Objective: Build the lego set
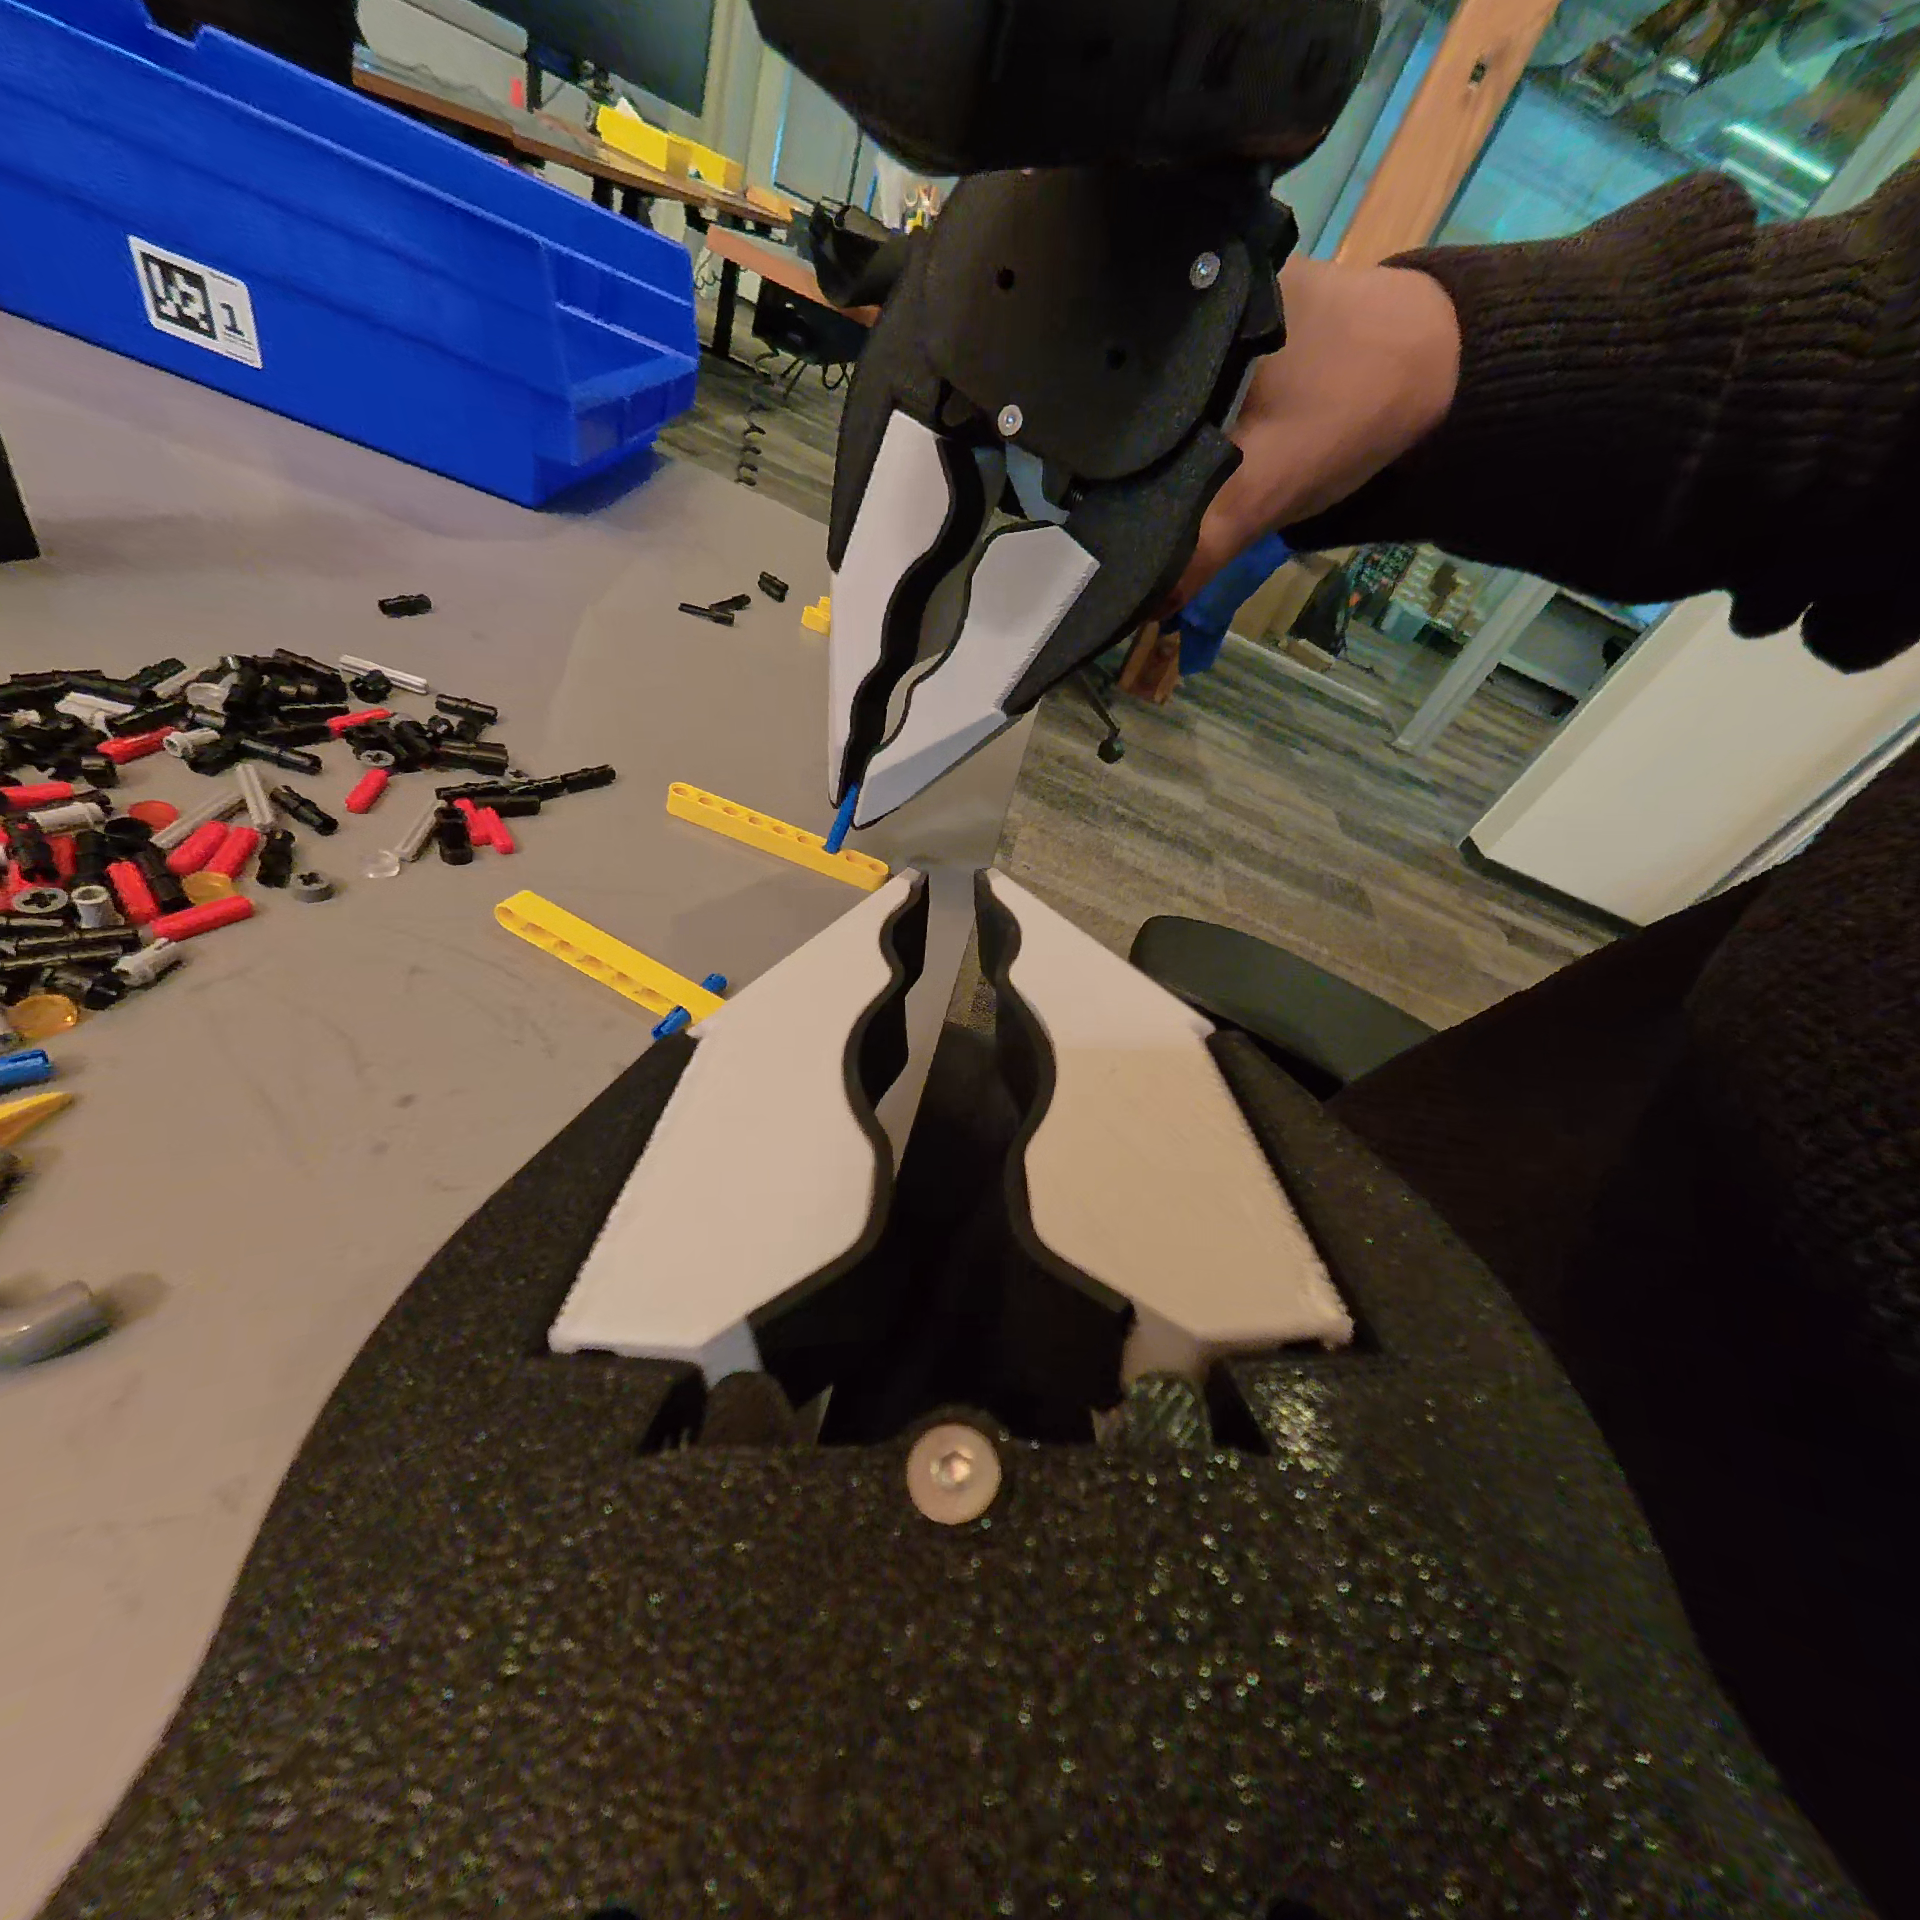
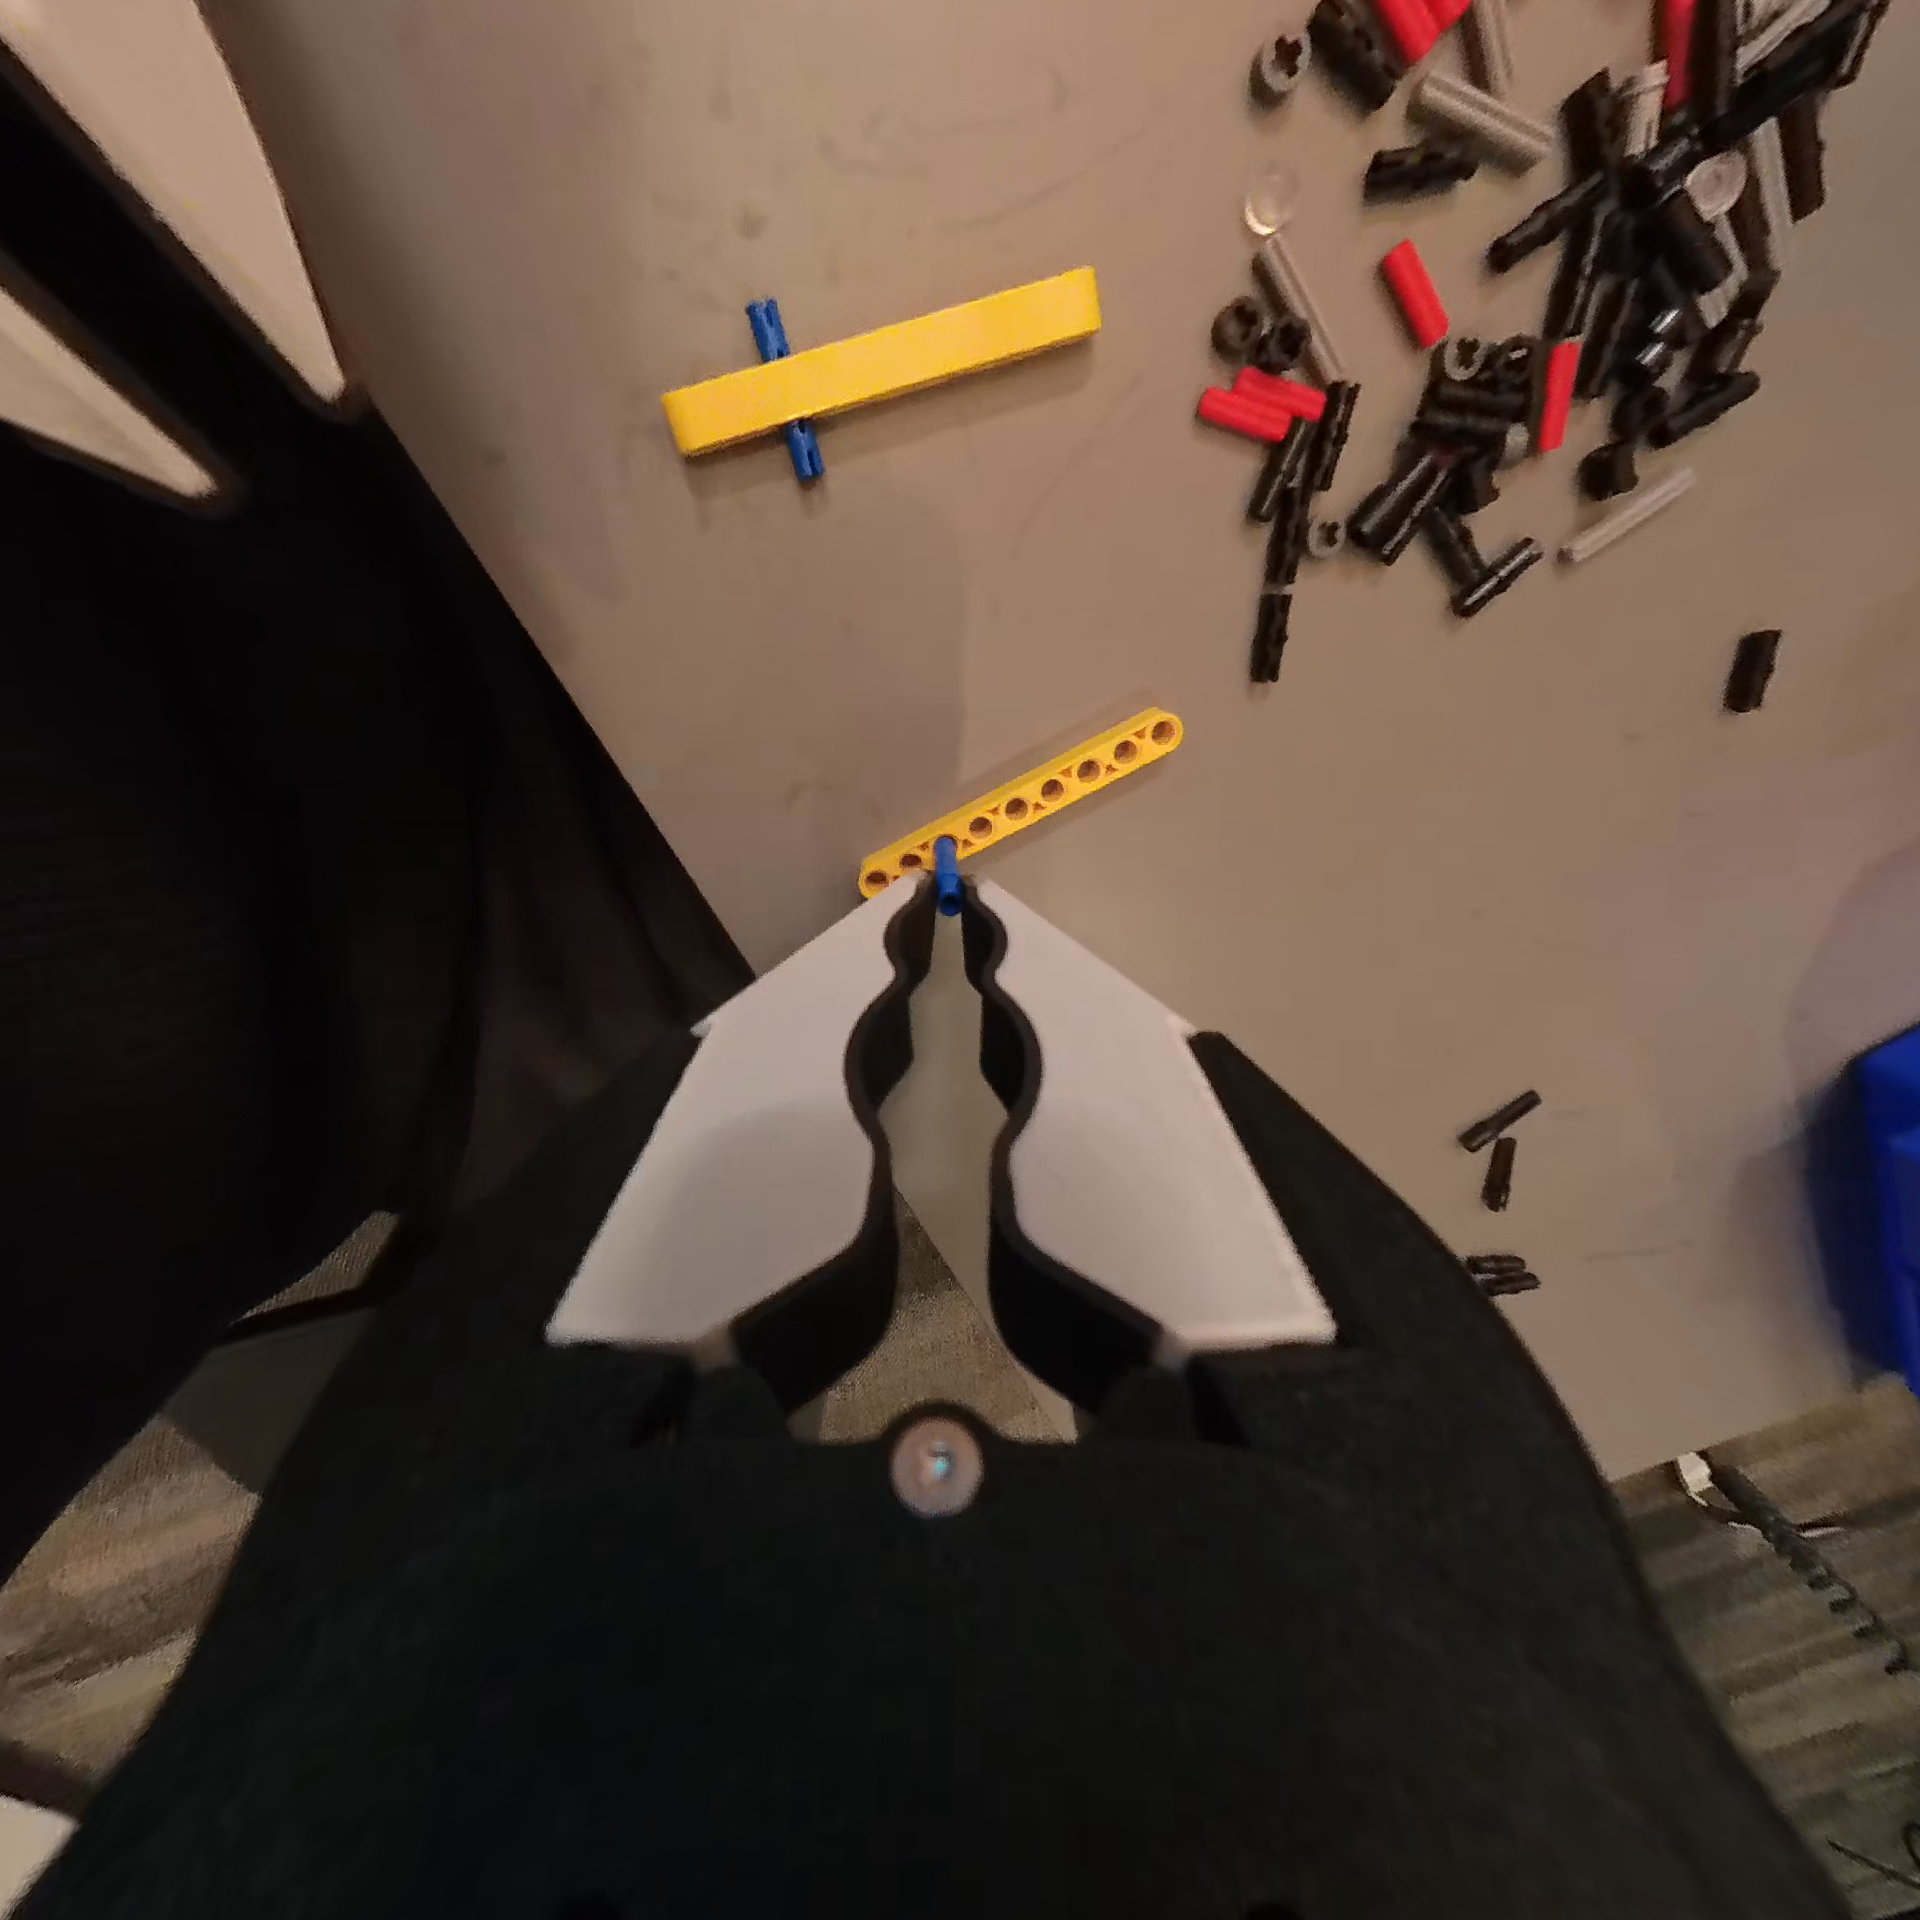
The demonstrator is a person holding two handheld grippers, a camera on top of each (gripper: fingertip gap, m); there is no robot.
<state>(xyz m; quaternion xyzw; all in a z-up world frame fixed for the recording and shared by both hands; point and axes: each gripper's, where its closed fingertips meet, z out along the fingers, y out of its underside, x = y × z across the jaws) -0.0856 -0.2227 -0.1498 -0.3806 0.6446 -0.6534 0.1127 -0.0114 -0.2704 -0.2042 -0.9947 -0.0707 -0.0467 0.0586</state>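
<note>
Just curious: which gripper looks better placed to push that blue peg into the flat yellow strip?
Probably the right gripper: it is shut on the blue peg, tip at the yellow strip. The left gripper holds nothing.

Two hand-held grippers are out: the left hand-held gripper (image 1: 948, 883) and the right hand-held gripper (image 2: 940, 899). Two long yellow beams lie on the desk (image 2: 1351, 935), the near beam (image 2: 1023, 802) and the far beam (image 2: 883, 358). Two blue pins show, one pin (image 2: 945, 878) at the near beam, another pin (image 2: 784, 390) through the far one. One blue bin (image 1: 343, 249) stands behind. The loose pile (image 1: 156, 810) holds too many pieces to count.
</note>
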